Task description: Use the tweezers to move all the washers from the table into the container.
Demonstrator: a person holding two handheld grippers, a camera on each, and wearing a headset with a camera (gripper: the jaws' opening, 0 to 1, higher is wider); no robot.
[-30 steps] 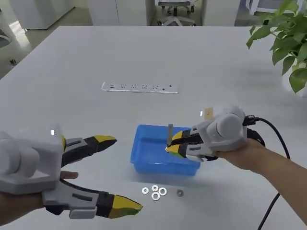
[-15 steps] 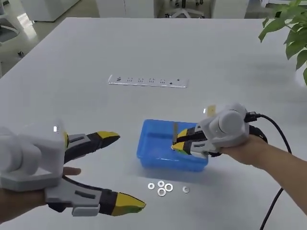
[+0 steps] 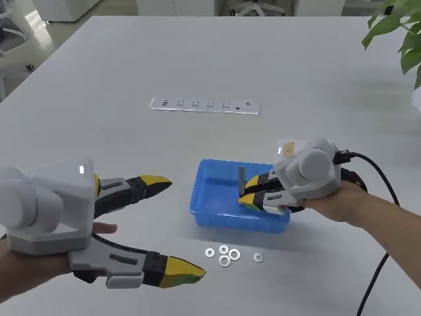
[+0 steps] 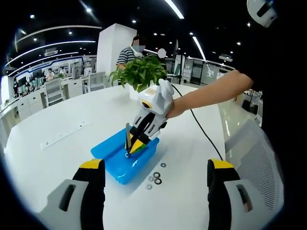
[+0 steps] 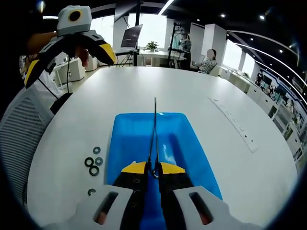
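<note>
The left gripper (image 3: 181, 225) is hanging wide apart, empty, likely idling; the washers (image 3: 227, 253) are lying on the table (image 3: 118, 59) just before the container (image 3: 237, 222); the right gripper (image 3: 248, 197) is clamping the tweezers (image 3: 241, 178) above it, seemingly for a drop.

Load at tweezers (image 3: 241, 179) tip too small to tell; plant (image 3: 388, 25) cut by picture edge.

1. The washers (image 3: 225, 255) lie on bare table (image 3: 99, 79) just before the container (image 3: 227, 222), open from above.
2. The right gripper (image 3: 247, 197), clamped on the tweezers (image 3: 241, 179), hangs over the container's right part.
3. The left gripper (image 3: 184, 226), jaws spread wide, flanks the washers' left, apart from them.
4. A power strip (image 3: 204, 105) lies well beyond.
</note>
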